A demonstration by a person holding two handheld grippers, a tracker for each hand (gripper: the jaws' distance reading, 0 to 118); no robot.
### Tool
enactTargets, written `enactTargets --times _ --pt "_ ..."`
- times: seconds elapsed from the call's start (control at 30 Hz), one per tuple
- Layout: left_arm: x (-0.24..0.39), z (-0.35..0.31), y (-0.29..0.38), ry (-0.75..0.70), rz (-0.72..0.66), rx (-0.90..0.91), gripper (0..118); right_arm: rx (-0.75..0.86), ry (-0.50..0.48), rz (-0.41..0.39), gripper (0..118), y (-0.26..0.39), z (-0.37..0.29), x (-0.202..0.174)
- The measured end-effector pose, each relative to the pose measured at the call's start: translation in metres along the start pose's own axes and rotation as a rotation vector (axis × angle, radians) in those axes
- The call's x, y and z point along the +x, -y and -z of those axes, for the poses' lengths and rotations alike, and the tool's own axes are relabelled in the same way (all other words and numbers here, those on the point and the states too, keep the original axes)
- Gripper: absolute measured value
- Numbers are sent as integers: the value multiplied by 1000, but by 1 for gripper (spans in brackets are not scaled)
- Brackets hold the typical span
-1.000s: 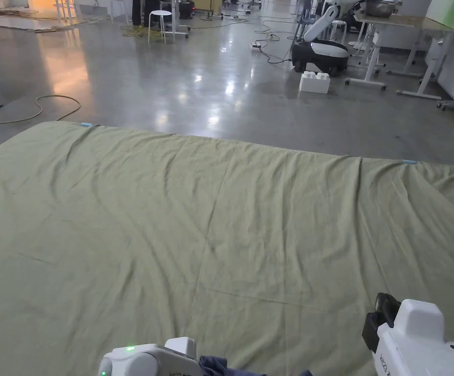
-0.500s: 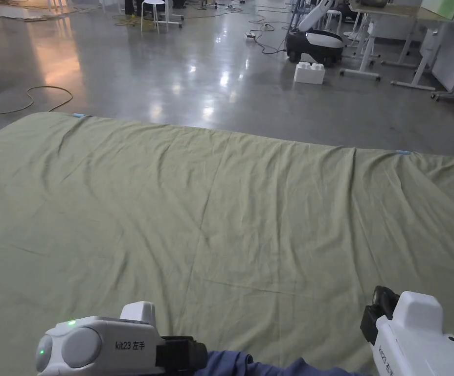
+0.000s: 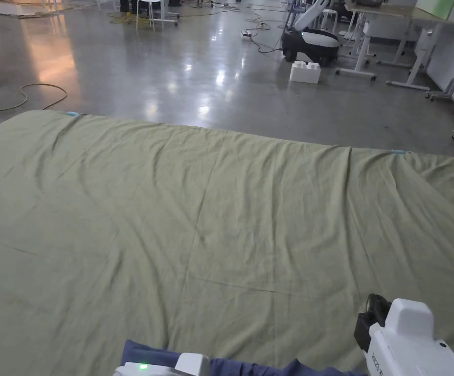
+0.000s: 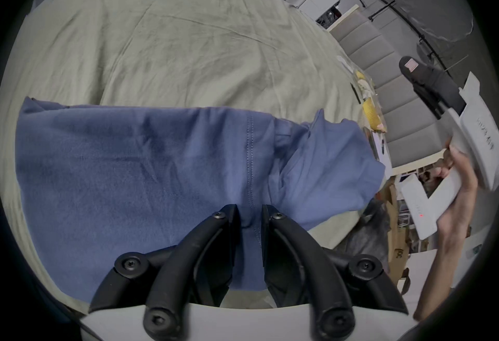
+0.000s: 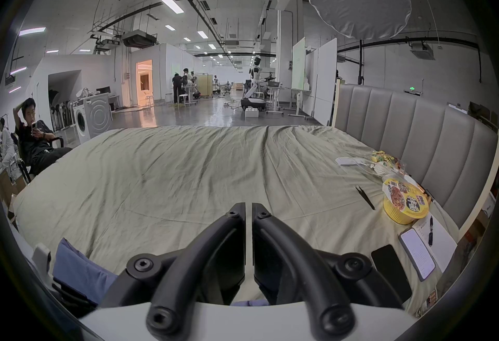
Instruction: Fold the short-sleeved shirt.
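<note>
An open-plan robotics lab staged with home furniture, a wide bed under a wrinkled olive-green sheet [image 3: 231,205]; polished grey concrete floor [image 3: 182,73] strewn with cables, a white wheeled humanoid robot [image 5: 255,87]; a white front-loading washing machine [image 5: 90,117], exposed ceiling ducts.

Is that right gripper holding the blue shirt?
No: the right gripper's jaws are nearly closed on nothing above the green sheet, while the shirt lies off to its left.
</note>
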State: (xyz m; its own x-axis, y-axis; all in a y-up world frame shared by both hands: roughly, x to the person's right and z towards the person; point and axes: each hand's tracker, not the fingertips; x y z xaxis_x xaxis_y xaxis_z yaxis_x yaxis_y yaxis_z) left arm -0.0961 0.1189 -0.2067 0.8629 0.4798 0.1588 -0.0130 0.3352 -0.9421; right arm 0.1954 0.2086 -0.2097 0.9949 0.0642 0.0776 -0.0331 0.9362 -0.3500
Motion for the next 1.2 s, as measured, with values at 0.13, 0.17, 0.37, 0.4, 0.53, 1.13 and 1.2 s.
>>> enactTargets --times 0.13,0.17,0.37,0.4,0.53,1.13,1.2 --pt "4 6 8 -44 16 48 19 0 -3 6 5 1 0 -1" --pt "4 6 9 -45 16 56 21 1 -6 8 5 0 0 -2" --pt "-18 -40 -2 53 -54 102 67 17 -19 9 5 -7 -2 -2" --pt "-26 -54 -3 58 -61 141 69 23 -22 8 5 -9 -2 -2" --pt "-80 -100 -12 72 -89 215 78 43 -25 6 5 -16 -4 0" --pt "-222 -59 3 511 -429 163 81 29 -41 45 5 -15 -3 -1" --pt "-217 -52 4 556 -413 161 71 24 -42 55 5 -14 -2 -1"
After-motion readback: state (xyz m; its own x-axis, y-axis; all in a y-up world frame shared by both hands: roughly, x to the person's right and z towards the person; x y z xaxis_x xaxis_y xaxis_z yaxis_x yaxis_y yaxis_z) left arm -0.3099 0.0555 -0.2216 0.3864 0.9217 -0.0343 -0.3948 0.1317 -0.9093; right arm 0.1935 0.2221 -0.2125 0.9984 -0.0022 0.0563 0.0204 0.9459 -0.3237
